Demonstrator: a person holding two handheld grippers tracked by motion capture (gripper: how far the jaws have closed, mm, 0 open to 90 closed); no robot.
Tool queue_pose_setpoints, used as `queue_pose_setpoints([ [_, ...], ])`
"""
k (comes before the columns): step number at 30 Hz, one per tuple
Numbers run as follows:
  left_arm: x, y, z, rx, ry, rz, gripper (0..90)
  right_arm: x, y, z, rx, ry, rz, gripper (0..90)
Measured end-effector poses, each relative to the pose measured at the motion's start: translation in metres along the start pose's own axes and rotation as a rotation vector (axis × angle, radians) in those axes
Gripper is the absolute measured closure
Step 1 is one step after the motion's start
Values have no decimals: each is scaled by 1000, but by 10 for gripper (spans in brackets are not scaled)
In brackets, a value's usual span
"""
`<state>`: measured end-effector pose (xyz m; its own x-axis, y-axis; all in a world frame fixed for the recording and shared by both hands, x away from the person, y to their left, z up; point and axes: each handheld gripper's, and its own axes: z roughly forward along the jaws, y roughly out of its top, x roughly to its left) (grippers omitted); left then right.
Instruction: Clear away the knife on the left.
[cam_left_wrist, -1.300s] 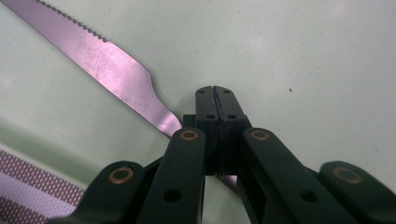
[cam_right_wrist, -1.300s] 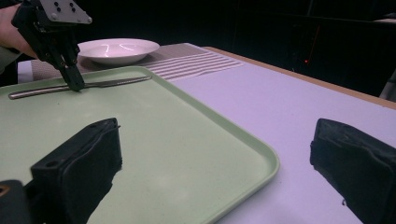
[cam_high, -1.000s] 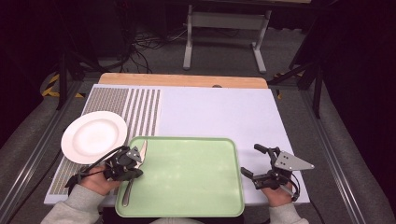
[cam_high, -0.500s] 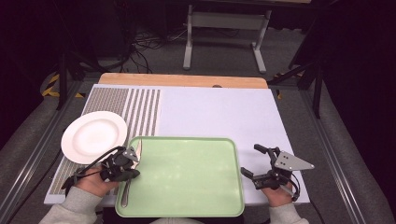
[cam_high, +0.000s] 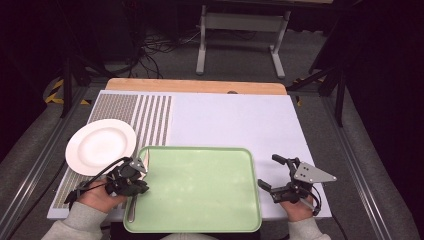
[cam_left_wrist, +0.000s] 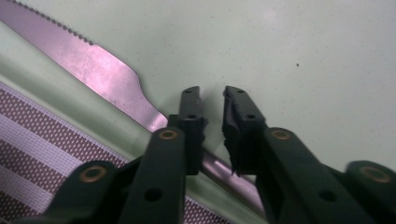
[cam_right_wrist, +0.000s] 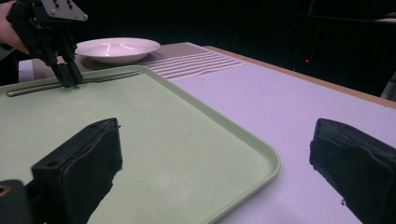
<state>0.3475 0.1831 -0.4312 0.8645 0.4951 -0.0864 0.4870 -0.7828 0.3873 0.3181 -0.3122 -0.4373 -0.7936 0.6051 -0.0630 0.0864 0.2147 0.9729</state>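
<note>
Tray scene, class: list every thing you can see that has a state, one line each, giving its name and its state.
Knife: flat in the tray, along its left rim.
Tray: flat on the table, otherwise bare.
Plate: upright, empty, left of the tray.
Left claw: jaws slightly apart, over the knife's handle.
Right claw: jaws wide open, holding nothing.

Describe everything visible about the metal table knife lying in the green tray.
The metal table knife is shiny steel with a serrated blade edge that narrows into a slim handle. It lies flat along the left inner edge of the pale green plastic tray, against its raised rim. The left gripper stands over the handle with its jaws slightly apart, astride it; whether they touch it is unclear.
</note>
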Motion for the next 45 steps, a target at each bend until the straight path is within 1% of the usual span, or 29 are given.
queue_pose_setpoints([
  [1, 0, 1, -2, -6, -4, 2, 698, 0, 0, 0, 1, -1, 0, 30],
  [2, 0, 2, -6, -35, -11, 10, 611, 0, 0, 0, -1, 0, 1, 30],
  [3, 0, 2, -6, -35, -11, 10, 571, 0, 0, 0, -1, 0, 1, 30],
  [4, -1, 2, -9, -53, -14, 7, 571, 0, 0, 0, 1, -2, -1, 30],
  [5, -1, 3, -12, -76, -14, 21, 504, 1, 0, 1, 0, -1, 0, 30],
  [6, -1, 2, -17, -123, -21, 23, 408, 1, 0, 1, 2, 1, -1, 30],
  [7, -1, 2, -17, -123, -21, 23, 372, 1, 0, 1, 2, 0, -1, 30],
  [8, -1, 2, -20, -142, -37, 13, 343, 1, 0, 1, 2, 0, -2, 30],
  [9, -1, 2, -22, -160, -46, 13, 343, 1, 0, 1, 2, 0, -2, 30],
  [10, -1, 0, -26, -189, -38, 20, 297, 1, 0, 1, 2, 0, -1, 30],
  [11, 0, -1, -28, -217, -46, 26, 242, 1, 0, 1, 1, -1, -1, 30],
  [12, 0, -1, -30, -234, -49, 22, 204, 1, 0, 1, 1, -1, -1, 30],
  [13, 1, -2, -32, -244, -43, 31, 164, 1, 0, 1, 2, -1, 0, 30],
  [15, 0, -3, -36, -277, -34, 33, 110, 1, 0, 1, 3, -1, -2, 30],
  [16, -1, -4, -39, -308, -17, 47, 61, 1, 1, 1, 2, -2, -2, 30],
  [17, -1, -4, -39, -308, -17, 47, 40, 1, 1, 1, 2, -2, -2, 30],
  [19, -2, -6, -41, -345, -5, 55, 26, 1, 1, 0, -1, -2, 1, 30],
  [21, -3, -9, -45, -382, 23, 71, 10, 1, 1, 0, 2, -2, -2, 30],
  [23, -5, -11, -47, -425, 23, 79, 8, 2, 1, 0, 1, -1, -2, 30],
  [25, -6, -14, -50, -462, 46, 89, 4, 1, 1, 0, -2, -3, 2, 30],
  [27, -6, -17, -52, -488, 52, 87, 4, 2, 1, 0, -2, -2, 1, 30],
  [29, -7, -22, -54, -528, 60, 87, 2, 2, 1, 1, 0, 0, -1, 30],
  [30, -6, -28, -55, -570, 71, 93, 2, 2, 1, 1, 0, 1, 0, 30],
  [31, -6, -28, -55, -570, 71, 93, 1, 2, 1, 1, 0, 1, 0, 30],
  [32, -5, -31, -56, -593, 61, 93, 1, 2, 1, 1, -1, 1, 0, 29],
  [35, -2, -40, -57, -646, 71, 97, 2, 2, 1, 1, -1, 1, 1, 30],
  [38, 1, -49, -56, -709, 54, 93, 2, 2, 1, 1, -2, 1, 2, 29],
  [41, 3, -57, -54, -739, 67, 104, 2, 2, 1, 1, -2, 0, 3, 30],
  [45, 7, -70, -48, -774, 74, 100, 3, 2, 1, 1, -2, 0, 4, 30],
])
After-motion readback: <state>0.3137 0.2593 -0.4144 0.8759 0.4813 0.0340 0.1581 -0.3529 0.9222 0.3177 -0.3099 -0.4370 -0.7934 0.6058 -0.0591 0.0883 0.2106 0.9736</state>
